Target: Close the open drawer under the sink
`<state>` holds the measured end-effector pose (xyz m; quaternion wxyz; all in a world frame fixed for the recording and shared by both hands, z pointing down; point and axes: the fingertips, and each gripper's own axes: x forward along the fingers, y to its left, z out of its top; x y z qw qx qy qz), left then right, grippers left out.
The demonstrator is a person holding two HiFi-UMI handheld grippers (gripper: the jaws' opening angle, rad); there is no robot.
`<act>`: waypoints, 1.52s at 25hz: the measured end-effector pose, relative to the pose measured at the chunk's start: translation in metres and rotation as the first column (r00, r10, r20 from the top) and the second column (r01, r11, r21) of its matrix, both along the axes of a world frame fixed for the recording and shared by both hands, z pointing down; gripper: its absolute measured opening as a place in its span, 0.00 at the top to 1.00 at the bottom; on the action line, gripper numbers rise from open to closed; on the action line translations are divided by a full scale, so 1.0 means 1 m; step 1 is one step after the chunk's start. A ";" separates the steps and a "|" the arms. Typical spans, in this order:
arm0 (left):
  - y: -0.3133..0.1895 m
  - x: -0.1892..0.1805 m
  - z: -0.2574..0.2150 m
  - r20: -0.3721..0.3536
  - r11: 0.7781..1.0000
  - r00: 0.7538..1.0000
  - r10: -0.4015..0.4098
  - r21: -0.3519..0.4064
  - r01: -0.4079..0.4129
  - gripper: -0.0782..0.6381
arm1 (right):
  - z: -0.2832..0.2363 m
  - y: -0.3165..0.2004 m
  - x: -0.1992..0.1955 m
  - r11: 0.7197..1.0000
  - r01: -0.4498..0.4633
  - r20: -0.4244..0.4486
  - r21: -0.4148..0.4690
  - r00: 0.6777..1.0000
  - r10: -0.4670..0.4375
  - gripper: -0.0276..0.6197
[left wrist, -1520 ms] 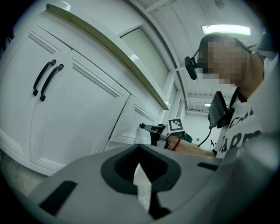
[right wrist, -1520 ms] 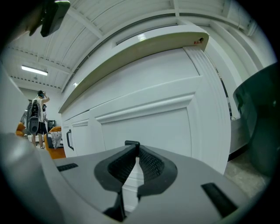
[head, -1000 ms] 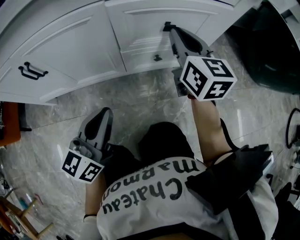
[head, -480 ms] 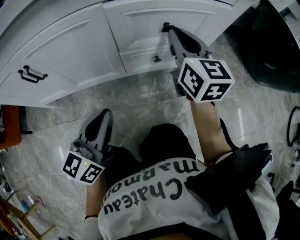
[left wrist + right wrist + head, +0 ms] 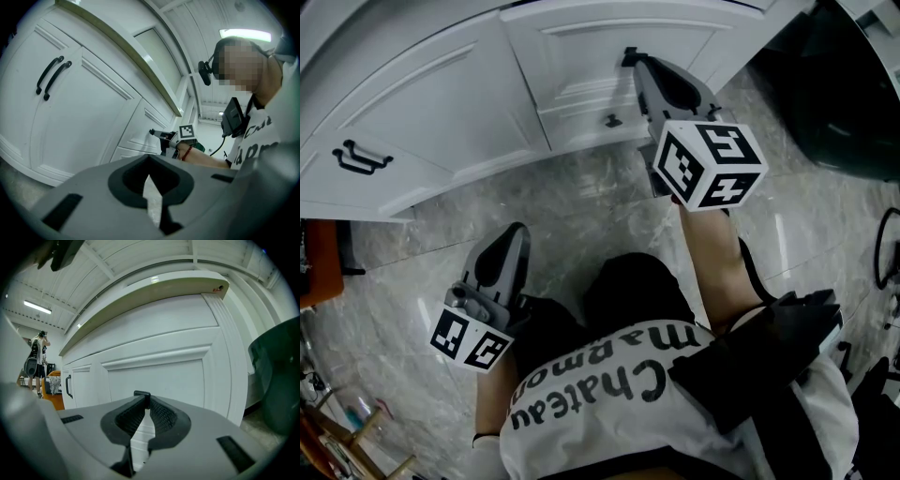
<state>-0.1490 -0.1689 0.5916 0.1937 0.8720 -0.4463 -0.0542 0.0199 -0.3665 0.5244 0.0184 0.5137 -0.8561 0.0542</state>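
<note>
One pinch: right gripper [image 5: 630, 56] is clamping black handle [image 5: 141, 393] of rigid, probably light-gliding drawer [image 5: 600, 37] | left gripper [image 5: 514, 231] is idling, jaws together, empty.

Left claw [image 5: 514, 232] held low, jaws together, right claw [image 5: 630, 57] extended forward, jaws pinched

Head view looks steeply down on the floor [image 5: 581, 206] and the cabinet [image 5: 431, 103] fronts. Left gripper view looks level, from low, along those fronts; right gripper view faces one front closely. All share the cabinet
</note>
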 end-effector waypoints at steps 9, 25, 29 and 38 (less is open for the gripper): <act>-0.005 0.011 -0.008 -0.085 0.999 0.996 0.040 0.012 -0.039 0.88 | -0.003 -0.001 -0.001 1.000 0.002 0.028 0.005 1.000 -0.002 0.90; 0.033 0.024 -0.187 -0.066 0.997 0.998 -0.014 -0.077 0.009 0.88 | -0.035 0.035 -0.001 0.963 -0.021 -0.061 -0.269 0.998 0.005 0.91; 0.040 0.030 -0.246 -0.061 0.998 0.998 -0.018 -0.068 0.014 0.88 | -0.086 0.073 -0.005 0.948 0.035 0.019 -0.317 0.999 -0.031 0.92; 0.069 0.053 -0.405 -0.027 1.000 1.000 0.012 0.028 -0.012 0.88 | -0.232 0.152 0.006 0.939 0.128 0.146 -0.319 0.986 -0.085 0.92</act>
